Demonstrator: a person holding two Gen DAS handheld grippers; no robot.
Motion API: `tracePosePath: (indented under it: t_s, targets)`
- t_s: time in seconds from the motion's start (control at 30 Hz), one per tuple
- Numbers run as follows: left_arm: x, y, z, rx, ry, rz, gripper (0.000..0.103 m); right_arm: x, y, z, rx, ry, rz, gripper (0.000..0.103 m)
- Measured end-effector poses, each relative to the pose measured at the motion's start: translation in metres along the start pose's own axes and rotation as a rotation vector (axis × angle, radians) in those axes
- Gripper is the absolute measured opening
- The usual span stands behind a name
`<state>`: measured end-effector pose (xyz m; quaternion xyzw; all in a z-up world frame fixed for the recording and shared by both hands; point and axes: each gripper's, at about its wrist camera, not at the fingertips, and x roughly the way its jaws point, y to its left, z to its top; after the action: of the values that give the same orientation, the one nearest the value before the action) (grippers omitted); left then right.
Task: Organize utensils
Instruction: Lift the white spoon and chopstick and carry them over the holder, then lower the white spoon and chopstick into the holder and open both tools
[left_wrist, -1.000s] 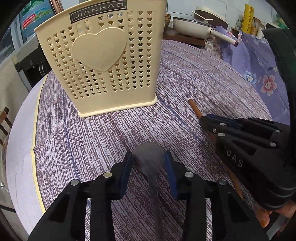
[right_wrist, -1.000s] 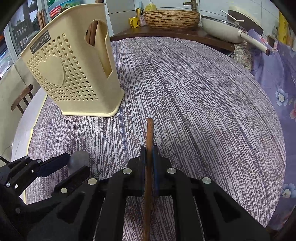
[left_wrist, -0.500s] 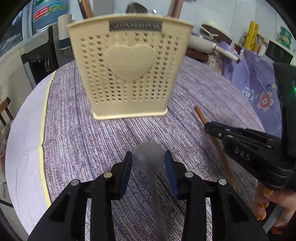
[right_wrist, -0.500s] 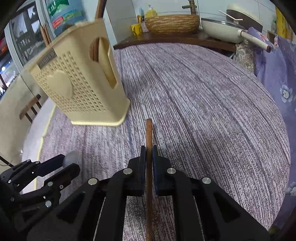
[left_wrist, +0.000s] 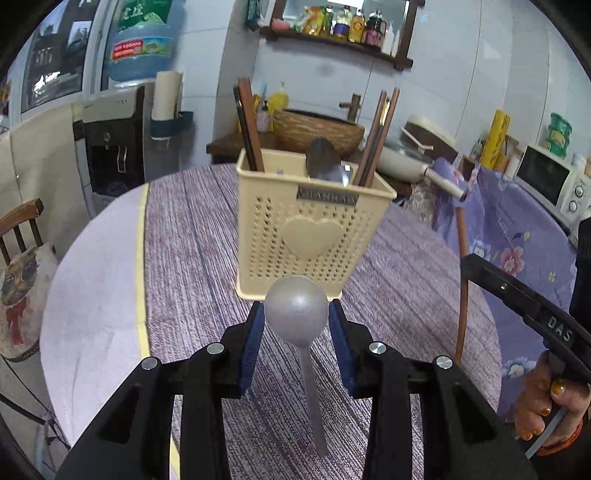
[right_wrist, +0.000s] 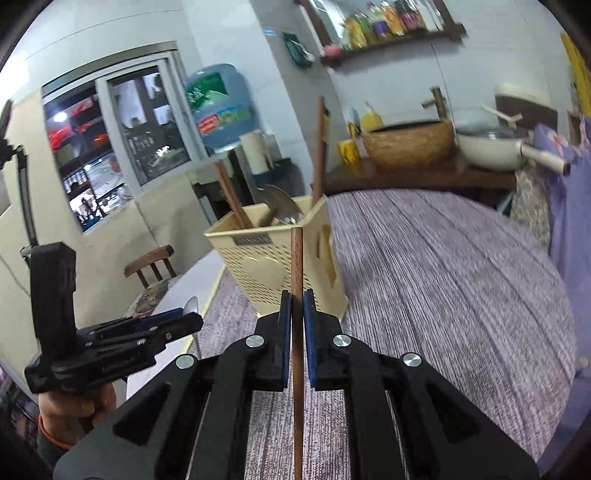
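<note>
My left gripper (left_wrist: 296, 325) is shut on a grey metal spoon (left_wrist: 297, 314), bowl forward, held above the table in front of the cream perforated utensil holder (left_wrist: 312, 236). The holder stands upright with several brown chopsticks (left_wrist: 249, 129) and a metal spoon (left_wrist: 325, 162) in it. My right gripper (right_wrist: 296, 314) is shut on a brown wooden chopstick (right_wrist: 296, 266), held to the right of the holder (right_wrist: 266, 269). The right gripper (left_wrist: 524, 306) and its chopstick (left_wrist: 461, 277) also show in the left wrist view. The left gripper (right_wrist: 184, 321) shows in the right wrist view.
The round table carries a purple striped cloth (left_wrist: 192, 236). A wooden chair (left_wrist: 22, 236) stands at the left edge. A woven basket (right_wrist: 410, 144) and a white pan (right_wrist: 491, 147) sit on a side counter behind. A water dispenser (left_wrist: 125, 122) is at back left.
Both grippers have lifted and tilted up with their utensils, so the holder now appears lower and its open top with chopsticks and spoon is in view.
</note>
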<state>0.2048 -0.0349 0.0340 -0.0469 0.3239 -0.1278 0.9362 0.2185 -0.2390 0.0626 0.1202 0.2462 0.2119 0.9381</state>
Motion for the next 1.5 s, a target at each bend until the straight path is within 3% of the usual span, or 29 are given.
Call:
tracePosePath:
  t_s: [0.17,0.73,0.97,1.3,1.5]
  targets:
    - [-0.019,0.001,0.005,0.008,-0.063,0.007,0.036,-0.019,0.014,0.010,-0.037,-0.040,0.023,0.008]
    - [-0.030,0.012,0.019,-0.017,-0.105,-0.007,0.036,-0.025,0.025,0.032,-0.050,-0.102,0.069,0.008]
    - [-0.051,0.018,0.063,-0.031,-0.230,0.005,0.036,-0.032,0.036,0.072,-0.062,-0.194,0.086,0.008]
    - [-0.048,0.015,0.156,-0.047,-0.374,0.032,0.036,-0.024,0.045,0.165,-0.068,-0.389,-0.009,0.008]
    - [-0.013,0.010,0.154,-0.018,-0.370,0.085,0.036,0.004,0.038,0.167,-0.081,-0.413,-0.090,0.008]
